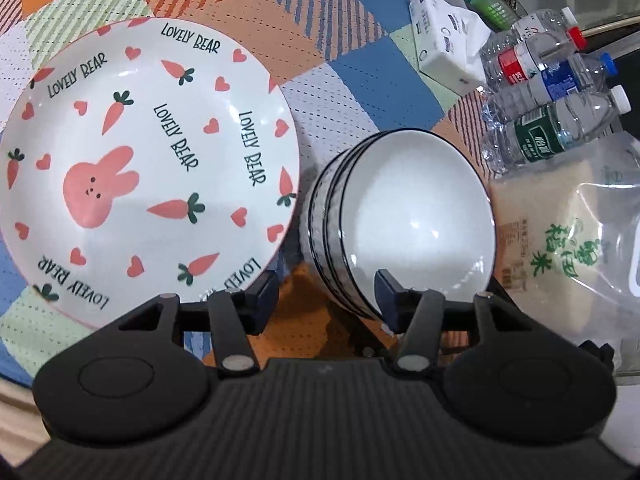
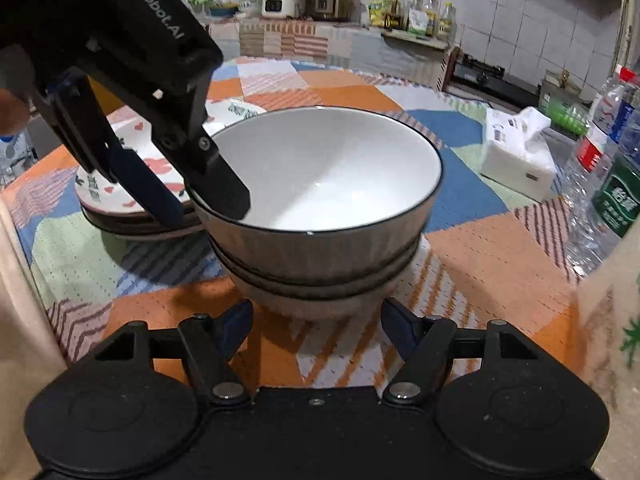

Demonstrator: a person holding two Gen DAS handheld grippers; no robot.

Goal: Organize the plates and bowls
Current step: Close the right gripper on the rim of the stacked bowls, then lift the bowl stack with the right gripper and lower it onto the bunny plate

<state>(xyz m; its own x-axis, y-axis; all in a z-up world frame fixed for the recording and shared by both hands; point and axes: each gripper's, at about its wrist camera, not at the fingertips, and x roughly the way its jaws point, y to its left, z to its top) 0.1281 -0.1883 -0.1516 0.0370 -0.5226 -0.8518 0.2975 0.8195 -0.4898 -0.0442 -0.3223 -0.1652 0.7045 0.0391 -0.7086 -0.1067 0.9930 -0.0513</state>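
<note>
Right wrist | left tongs (image 2: 200, 196) straddle bowl stack (image 2: 320, 216) rim | right tongs (image 2: 316, 320) clear

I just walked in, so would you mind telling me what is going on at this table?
A person with two hand-held grippers is tidying dishes. The left hand-held gripper straddles the rim of the top white dark-rimmed ceramic bowl, one finger inside, one outside. That bowl sits nested on a stack. The right hand-held gripper is open and empty. The white rabbit-and-carrot plate lies beside the stack.

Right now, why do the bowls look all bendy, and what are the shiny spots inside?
Left wrist view: the fisheye lens bulges the bowl stack, and lamp glare dots its glaze. Right wrist view: the top bowl shows a small glint, and the kitchen wall curves at the edges.
</note>
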